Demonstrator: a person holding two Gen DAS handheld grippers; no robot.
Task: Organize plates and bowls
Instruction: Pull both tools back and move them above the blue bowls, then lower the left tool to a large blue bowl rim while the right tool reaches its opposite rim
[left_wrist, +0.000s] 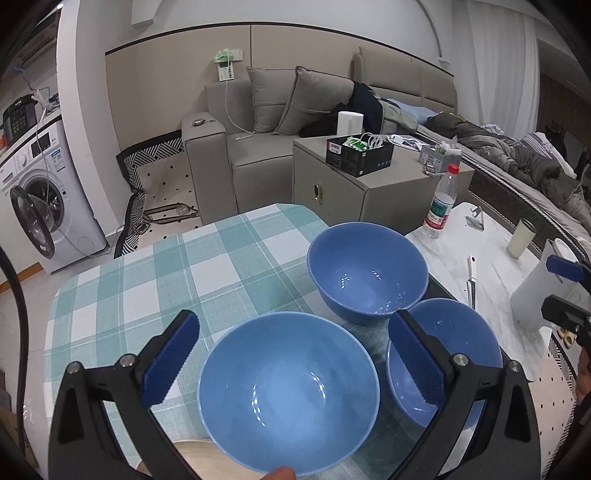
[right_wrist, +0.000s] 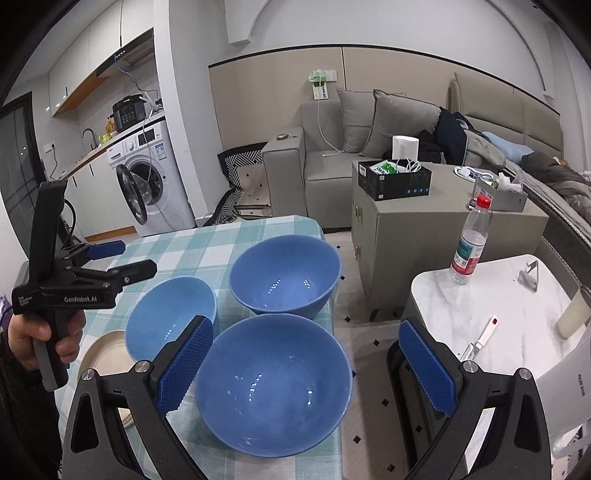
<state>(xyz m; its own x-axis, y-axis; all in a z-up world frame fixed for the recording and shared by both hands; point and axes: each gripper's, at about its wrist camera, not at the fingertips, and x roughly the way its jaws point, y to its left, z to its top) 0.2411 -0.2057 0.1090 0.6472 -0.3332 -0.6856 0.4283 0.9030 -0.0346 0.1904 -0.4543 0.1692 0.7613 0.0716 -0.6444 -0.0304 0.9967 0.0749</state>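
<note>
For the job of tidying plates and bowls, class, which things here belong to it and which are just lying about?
Belongs: three blue bowls, beige plate.
Lying about: water bottle, cup, black box, knife.

Washing machine (right_wrist: 147, 177) far left w/ door open; grey sofa (right_wrist: 332, 155) ahead; water bottle (right_wrist: 470, 243) & knife (right_wrist: 482, 338) on marble table (right_wrist: 517, 314), right.
</note>
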